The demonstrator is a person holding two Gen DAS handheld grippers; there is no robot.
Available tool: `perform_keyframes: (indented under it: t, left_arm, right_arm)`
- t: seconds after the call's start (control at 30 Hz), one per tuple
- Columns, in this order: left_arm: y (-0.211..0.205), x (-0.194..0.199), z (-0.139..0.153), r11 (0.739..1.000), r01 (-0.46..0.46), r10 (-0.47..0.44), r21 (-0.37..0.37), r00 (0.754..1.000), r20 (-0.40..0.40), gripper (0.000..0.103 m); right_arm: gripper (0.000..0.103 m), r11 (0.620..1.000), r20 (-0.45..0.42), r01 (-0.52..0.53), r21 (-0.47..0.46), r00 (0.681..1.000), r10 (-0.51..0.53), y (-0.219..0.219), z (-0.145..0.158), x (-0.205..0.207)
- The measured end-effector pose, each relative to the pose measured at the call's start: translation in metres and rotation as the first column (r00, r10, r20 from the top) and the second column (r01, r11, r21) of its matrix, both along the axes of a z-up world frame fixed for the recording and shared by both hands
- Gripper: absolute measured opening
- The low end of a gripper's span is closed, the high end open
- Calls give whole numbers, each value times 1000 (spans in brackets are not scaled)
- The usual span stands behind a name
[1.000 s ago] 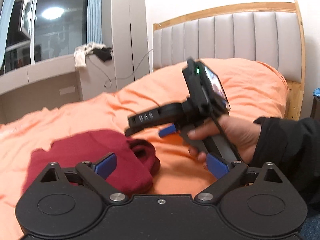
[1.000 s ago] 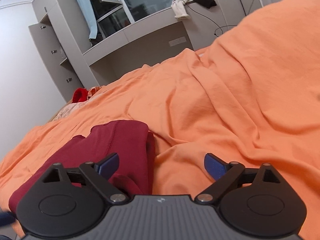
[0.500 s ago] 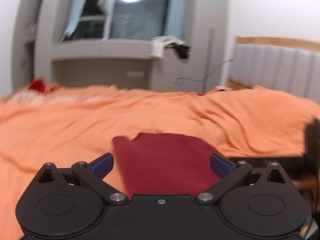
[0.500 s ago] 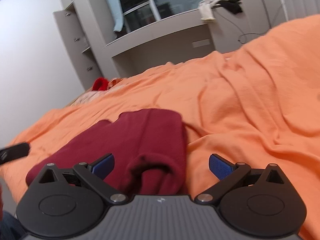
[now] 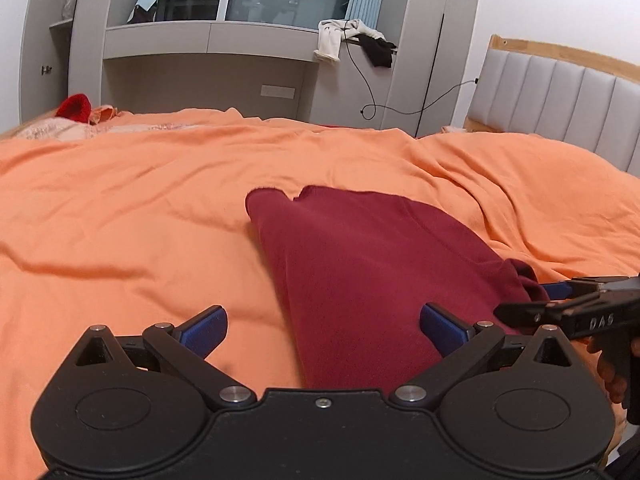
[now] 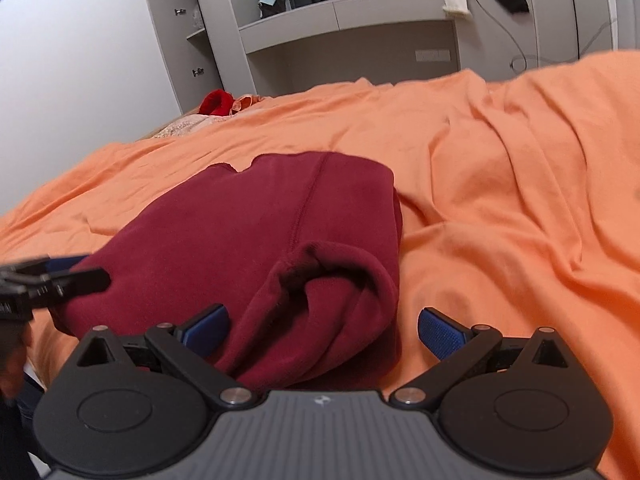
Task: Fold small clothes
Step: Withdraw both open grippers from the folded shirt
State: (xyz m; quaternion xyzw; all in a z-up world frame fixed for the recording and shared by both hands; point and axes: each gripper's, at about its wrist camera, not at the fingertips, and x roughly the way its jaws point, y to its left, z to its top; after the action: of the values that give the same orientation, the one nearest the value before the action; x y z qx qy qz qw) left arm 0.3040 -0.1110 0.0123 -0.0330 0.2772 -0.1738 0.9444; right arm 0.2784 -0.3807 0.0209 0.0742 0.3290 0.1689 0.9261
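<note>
Maroon garment lies folded on orange bedspread.

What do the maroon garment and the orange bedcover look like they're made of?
Maroon garment: probably a soft matte knit, fleece-like; thick rolled cuff, stitched seam. Orange bedcover: likely thin woven cotton, matte; it shows fine sharp creases.

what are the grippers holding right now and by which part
Nothing is held. The left gripper and the right gripper are both open over the near edge of the dark red garment, pads not pressing on it.
</note>
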Motion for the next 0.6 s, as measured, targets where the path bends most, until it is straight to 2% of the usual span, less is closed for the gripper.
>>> perform_keyframes:
  t: [0.13,0.23,0.33,0.43,0.53,0.6]
  left_arm:
    - [11,-3,-24,997,20,-20,-69,1000,3,103]
    - [17,-6,-37,992,19,-18,-127,1000,11,102]
    - [18,-5,-37,992,31,-28,-123,999,24,102]
    - [18,-4,-39,991,32,-29,-127,999,24,102]
    - [18,-5,-40,991,29,-26,-131,999,29,102]
    - [19,-6,-40,991,28,-24,-132,999,30,102]
  right_arm:
    - [103,996,-34,-1,90,999,5,-16,4,0]
    - [103,973,24,90,211,995,-97,-38,11,-5]
    - [103,926,23,216,309,972,-235,-55,10,-1]
    - [103,901,-46,313,301,948,-314,-61,2,11]
    - [103,921,-78,298,252,955,-287,-55,-5,19]
    - [103,945,-71,271,185,962,-262,-46,-5,18]
